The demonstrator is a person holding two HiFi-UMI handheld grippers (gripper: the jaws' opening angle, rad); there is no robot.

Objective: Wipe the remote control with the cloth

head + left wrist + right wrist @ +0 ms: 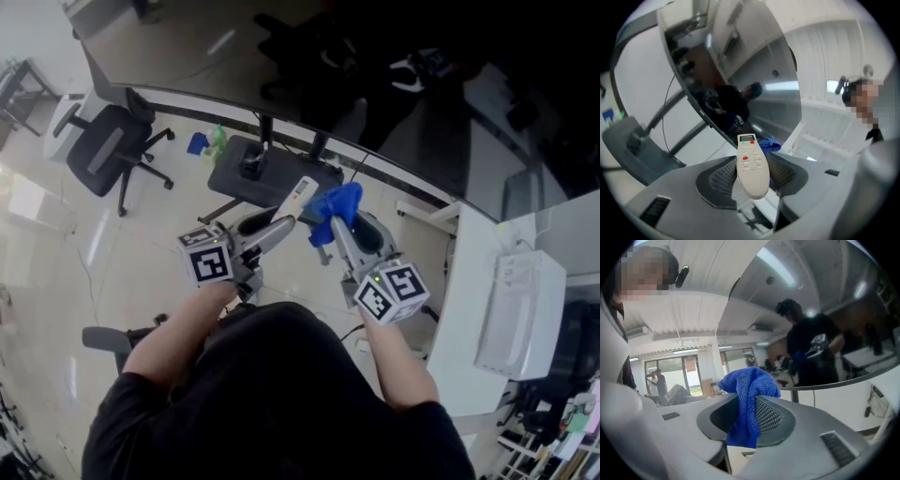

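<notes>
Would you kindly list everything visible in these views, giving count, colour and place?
remote control: one, white with red and green buttons, held up in the air
cloth: one, blue, beside the remote control's far end
screen: one, large, dark and glossy, across the top of the head view
stand: one, grey, on the floor below the screen
office chair: one, dark, on the floor at upper left
table: one, white, at the right
box: one, white, on the table
left claw: one, grey, shut on the remote control
right claw: one, grey, shut on the cloth
forearms: two, bare, behind the claws
</notes>
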